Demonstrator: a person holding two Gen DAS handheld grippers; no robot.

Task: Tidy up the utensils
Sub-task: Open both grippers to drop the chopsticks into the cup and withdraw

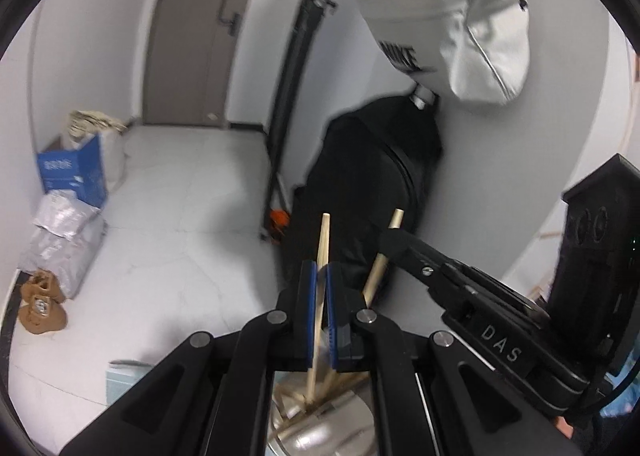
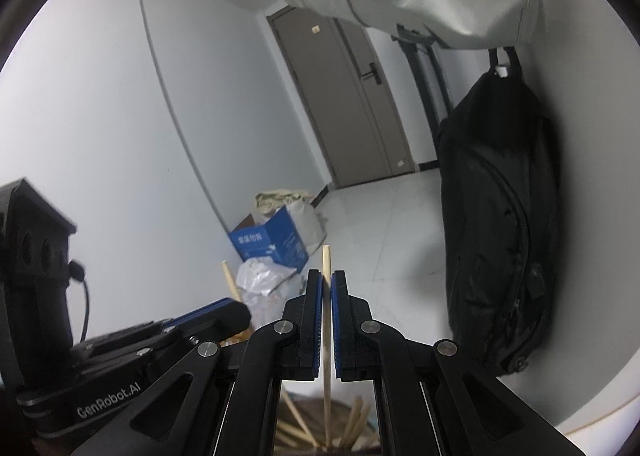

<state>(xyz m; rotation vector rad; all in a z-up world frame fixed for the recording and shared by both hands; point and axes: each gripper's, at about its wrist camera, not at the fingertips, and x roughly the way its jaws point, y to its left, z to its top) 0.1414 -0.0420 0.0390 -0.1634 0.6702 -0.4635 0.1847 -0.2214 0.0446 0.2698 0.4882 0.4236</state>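
Right now each claw is pinched on a single wooden chopstick. From the left wrist view, the left claw (image 1: 322, 276) grips a chopstick (image 1: 323, 240) that rises upright between its blue pads, its tip poking out above them and its lower end running down into a shiny metal container (image 1: 316, 432) below, where more sticks lie in a loose heap. Just to its right, the right claw (image 1: 394, 240) holds a second chopstick (image 1: 378, 272) tilted, its top leaning to the right.

From the right wrist view, the right claw (image 2: 327, 284) is closed narrowly around that chopstick (image 2: 326, 268), which stands nearly straight and reaches down among other chopsticks (image 2: 352, 428) in the container. The left claw (image 2: 236, 310) sits just to the left, with its own stick (image 2: 230, 280) jutting up.

Behind them a black backpack (image 2: 496, 224) hangs against the white wall, a grey bag (image 1: 448, 16) hangs above it, and a blue box (image 2: 268, 242) stands on the floor near a brown door (image 2: 340, 96).
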